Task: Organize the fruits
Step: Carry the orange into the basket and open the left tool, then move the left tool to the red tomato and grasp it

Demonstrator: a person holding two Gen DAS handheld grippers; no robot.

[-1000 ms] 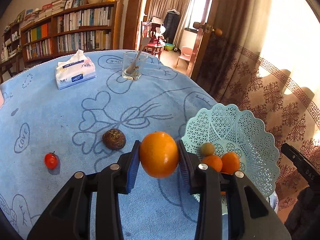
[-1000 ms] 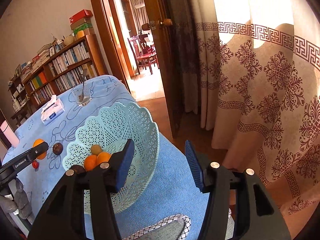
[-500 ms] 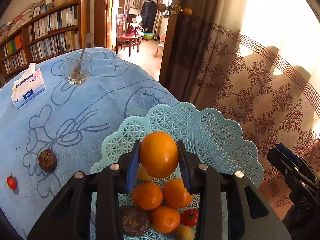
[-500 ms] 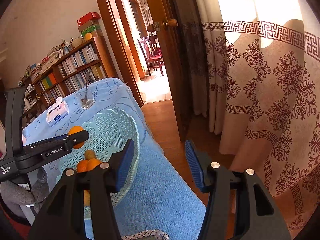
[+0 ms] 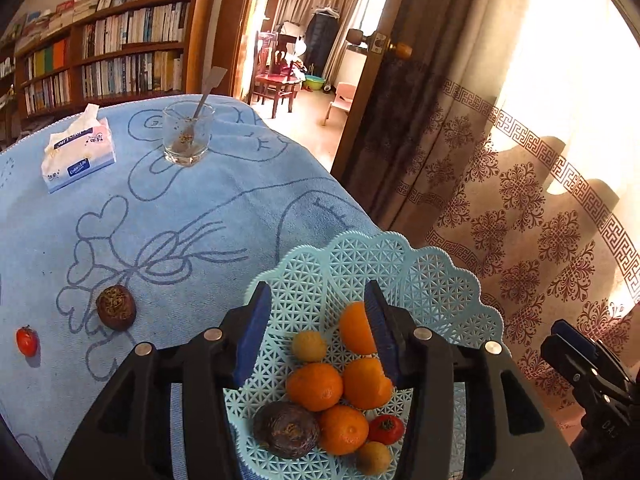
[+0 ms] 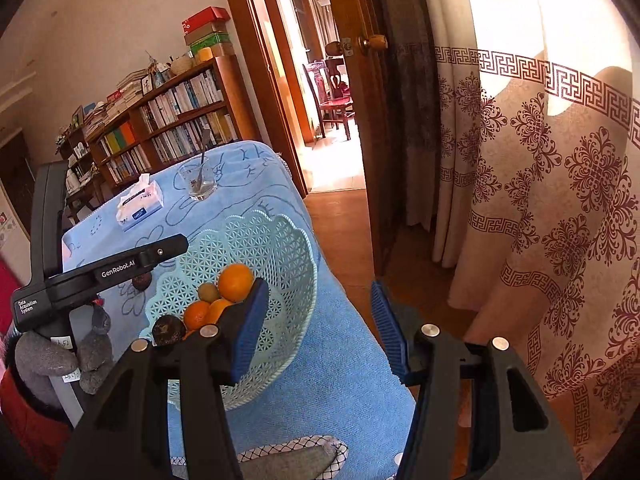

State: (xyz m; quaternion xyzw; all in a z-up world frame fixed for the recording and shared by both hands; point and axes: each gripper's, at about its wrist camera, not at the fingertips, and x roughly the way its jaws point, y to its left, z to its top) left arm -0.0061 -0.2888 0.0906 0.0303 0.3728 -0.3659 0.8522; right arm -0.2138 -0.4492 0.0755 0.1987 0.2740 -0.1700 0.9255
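Note:
A light-blue lattice basket (image 5: 440,280) sits at the right edge of the blue cloth and holds several oranges, a dark passion fruit (image 5: 286,430), a red tomato (image 5: 386,428) and small yellow fruits. My left gripper (image 5: 316,292) hangs over it, its jaws opening and nothing pressed between the pads. The large orange (image 5: 354,332) lies in the basket, partly hidden behind the right finger. It shows clearly in the right wrist view as the orange (image 6: 236,282) on top of the pile. My right gripper (image 6: 318,286) is open and empty, beside the basket (image 6: 280,240).
A second passion fruit (image 5: 116,307) and a cherry tomato (image 5: 27,341) lie on the cloth at the left. A tissue box (image 5: 76,152) and a glass with a spoon (image 5: 186,134) stand at the far side. A curtain and an open door lie beyond the table's right edge.
My left gripper carried the large orange rightward from over the cloth to over the basket, then its jaws parted and the orange dropped among the other fruit. The right gripper stayed open.

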